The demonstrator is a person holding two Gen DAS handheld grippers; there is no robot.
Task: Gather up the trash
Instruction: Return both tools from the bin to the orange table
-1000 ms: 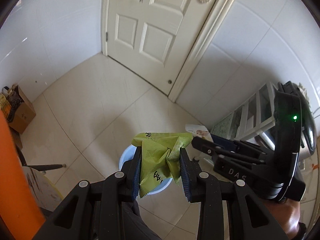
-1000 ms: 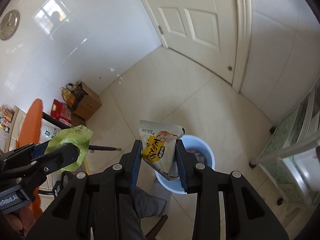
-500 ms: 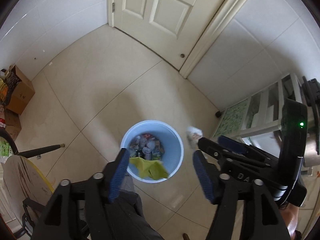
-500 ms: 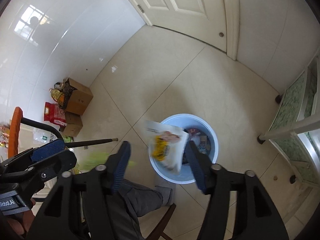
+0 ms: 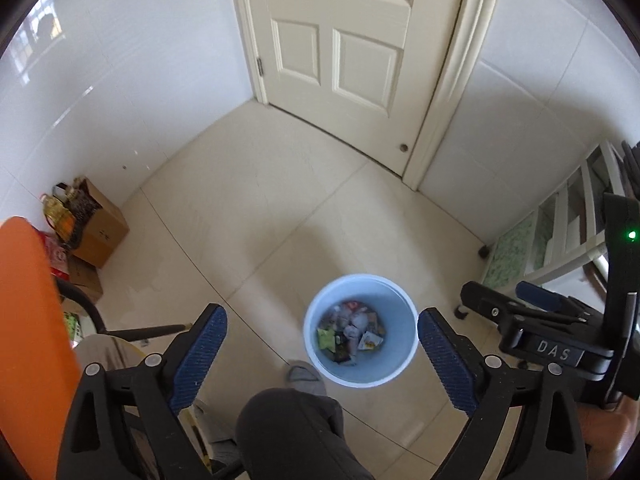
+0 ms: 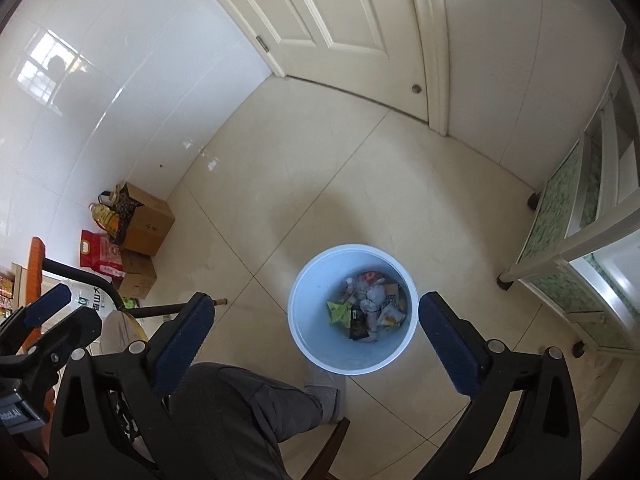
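Note:
A pale blue bin [image 5: 360, 286] [image 6: 320, 280] stands on the tiled floor below both grippers, with several wrappers in it. A green wrapper [image 5: 326, 338] [image 6: 338, 312] lies at its left side, and a white and yellow snack packet [image 5: 370, 340] [image 6: 390, 316] lies to the right. My left gripper [image 5: 321, 314] hangs above the bin with its jaws wide and still opening; nothing is between them. My right gripper [image 6: 317, 300] is likewise opening and empty over the bin. Each gripper shows in the other's view: right gripper [image 5: 498, 292], left gripper [image 6: 74, 306].
A person's leg in dark trousers [image 6: 240, 408] and a grey foot [image 6: 326, 392] sit just before the bin. Cardboard boxes [image 6: 148, 224] and an oil bottle [image 6: 106, 216] stand by the left wall. An orange tabletop [image 5: 28, 320] is at the left, a white shelf [image 6: 580, 248] at the right, and a closed door [image 5: 340, 40] beyond.
Both grippers have let go: the green wrapper left the left jaws and the snack packet the right jaws, and both dropped into the bin. Both pairs of jaws have spread wide.

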